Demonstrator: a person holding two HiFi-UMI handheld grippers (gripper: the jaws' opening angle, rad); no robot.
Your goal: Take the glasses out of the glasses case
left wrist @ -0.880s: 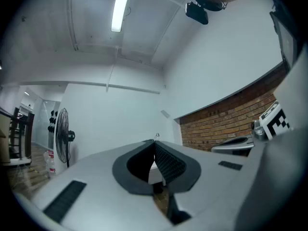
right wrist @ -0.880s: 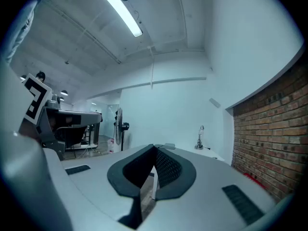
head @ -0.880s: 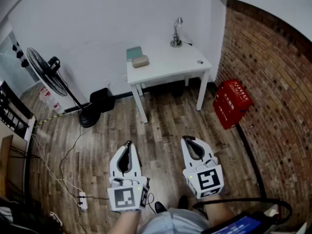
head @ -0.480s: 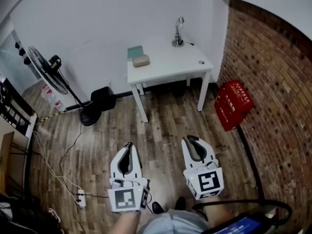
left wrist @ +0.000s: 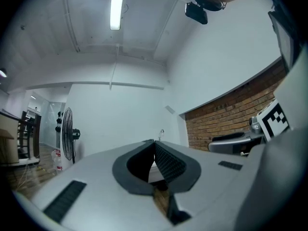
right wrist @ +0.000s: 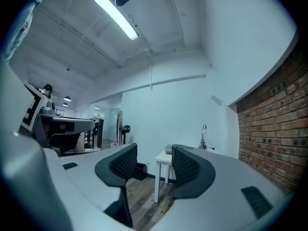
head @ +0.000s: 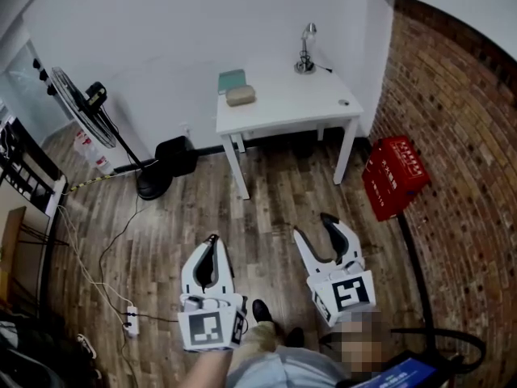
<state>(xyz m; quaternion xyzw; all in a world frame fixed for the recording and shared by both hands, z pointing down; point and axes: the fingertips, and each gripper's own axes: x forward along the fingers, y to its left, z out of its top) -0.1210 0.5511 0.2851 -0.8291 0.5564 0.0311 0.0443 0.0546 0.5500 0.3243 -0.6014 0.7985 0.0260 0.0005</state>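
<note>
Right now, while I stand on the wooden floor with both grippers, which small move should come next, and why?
Probably step forward toward the white square table. The tan oval glasses case lies near its far left corner, well beyond the open right gripper and the shut left gripper, with a stretch of wooden floor between, so neither gripper looks able to reach it yet.

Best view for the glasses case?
Head view: the glasses case lies in full sight on the table. Right gripper view shows it tiny and far; in left gripper view the shut left claw hides it.
</note>
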